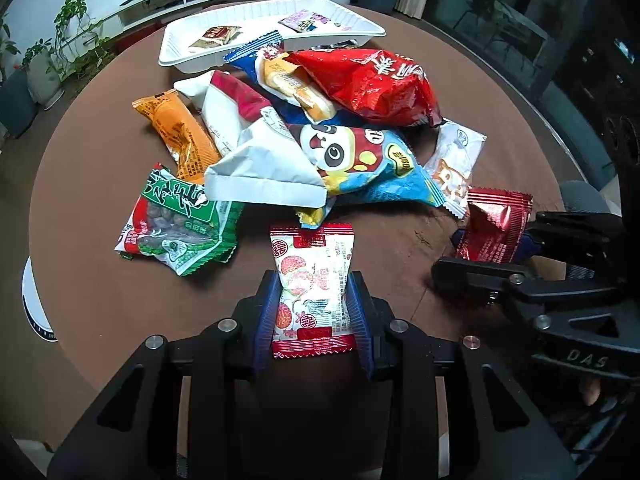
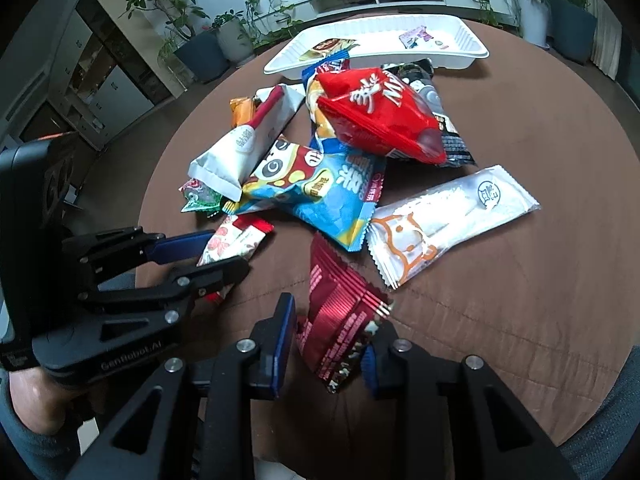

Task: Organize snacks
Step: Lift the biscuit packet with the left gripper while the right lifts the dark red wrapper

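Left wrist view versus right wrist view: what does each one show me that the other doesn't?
Left wrist only: the green nut packet nearly whole, and the orange packet at full length.

Right wrist only: the whole long white wrapper and a black packet under the big red bag.

Both: the white tray holding two small packets, the panda bag, the left gripper shut on the floral packet, and the right gripper shut on the dark red packet.

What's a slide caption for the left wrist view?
Left tongs grip a floral packet before the snack pile; right tongs hold a red packet; white tray behind.
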{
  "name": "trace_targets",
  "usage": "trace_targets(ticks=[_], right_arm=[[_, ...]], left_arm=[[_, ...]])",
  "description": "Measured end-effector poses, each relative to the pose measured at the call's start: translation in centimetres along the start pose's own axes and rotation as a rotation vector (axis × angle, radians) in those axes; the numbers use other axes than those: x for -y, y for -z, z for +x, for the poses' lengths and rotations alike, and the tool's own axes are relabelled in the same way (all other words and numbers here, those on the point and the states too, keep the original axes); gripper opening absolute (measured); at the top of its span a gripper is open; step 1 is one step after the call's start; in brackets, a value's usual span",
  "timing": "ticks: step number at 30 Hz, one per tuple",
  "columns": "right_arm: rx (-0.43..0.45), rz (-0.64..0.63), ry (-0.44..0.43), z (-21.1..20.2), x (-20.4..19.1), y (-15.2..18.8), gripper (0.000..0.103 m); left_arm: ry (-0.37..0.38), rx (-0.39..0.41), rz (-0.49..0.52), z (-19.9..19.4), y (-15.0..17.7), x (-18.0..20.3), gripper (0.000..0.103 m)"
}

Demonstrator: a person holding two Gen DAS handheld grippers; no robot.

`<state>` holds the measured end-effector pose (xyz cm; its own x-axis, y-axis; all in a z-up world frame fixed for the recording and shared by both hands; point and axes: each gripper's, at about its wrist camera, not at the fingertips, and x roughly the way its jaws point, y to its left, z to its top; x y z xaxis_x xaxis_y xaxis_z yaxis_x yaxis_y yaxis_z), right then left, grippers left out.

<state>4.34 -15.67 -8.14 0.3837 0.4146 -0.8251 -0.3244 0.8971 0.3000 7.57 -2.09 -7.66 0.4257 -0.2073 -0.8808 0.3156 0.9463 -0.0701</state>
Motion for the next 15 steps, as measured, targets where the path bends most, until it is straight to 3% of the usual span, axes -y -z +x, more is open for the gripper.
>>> trace_targets(ticks=[2,8,15], right_arm=[[0.005,-0.023,0.014,0.0,-0.3,0.1,0.034],[0.013,-0.06,0.048,-0.2,-0.2,0.4,0.019],[0.032,-0.078,0.037,-0.9,-0.3,0.9,0.016]], left_arm=[[0.006,0.005,0.0,-0.1,0.1,0.0,0.031],[0.021,0.018,-0.007,-0.4,0.7,0.0,0.028],[0.104,0.053,-0.073,-1.0,2.0,-1.0,0.027]])
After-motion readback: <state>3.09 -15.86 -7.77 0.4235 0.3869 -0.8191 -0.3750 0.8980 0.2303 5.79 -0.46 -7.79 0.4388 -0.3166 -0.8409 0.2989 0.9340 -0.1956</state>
